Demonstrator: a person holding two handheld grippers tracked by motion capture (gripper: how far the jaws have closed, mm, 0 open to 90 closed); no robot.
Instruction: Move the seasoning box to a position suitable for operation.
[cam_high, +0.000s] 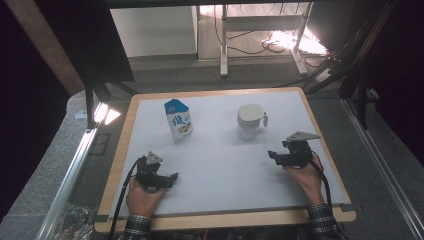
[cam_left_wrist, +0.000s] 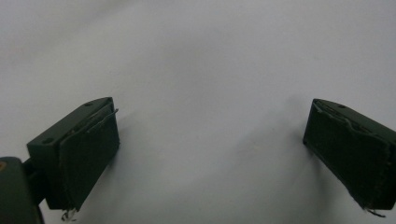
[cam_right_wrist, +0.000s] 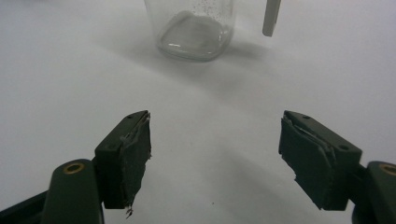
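Right hand-held gripper (cam_high: 274, 156) is open, nothing between the pads, and it's aimed at the clear jug (cam_high: 250, 121), which stands upright just ahead of it on the desk (cam_high: 220, 165). In the right gripper view the jug base (cam_right_wrist: 195, 35) sits ahead and slightly left of the jaw centreline, with the white handle (cam_right_wrist: 272, 17) hanging off to the right. The blue-and-white carton (cam_high: 178, 120) stands ahead of the left hand-held gripper (cam_high: 172, 178), which rests low over bare desk, jaws wide open (cam_left_wrist: 210, 154), holding nothing.

My read is that the step in hand is the reach for the jug.

- Go in level, with the jaws straddling either the body or the handle. Pick one early.
- The glass wall looks slick. Grip low on the body, or take the handle if the jaw span won't clear the body.
- Nudge the aim left so the jug centres between the pads before closing.

Clearance:
- Open desk between gripper and jug, nothing in the path.
- The right desk edge is near the right hand, so keep the elbow swing inboard.
- The carton is well apart from the jug, so there's room between them to set down or pour.
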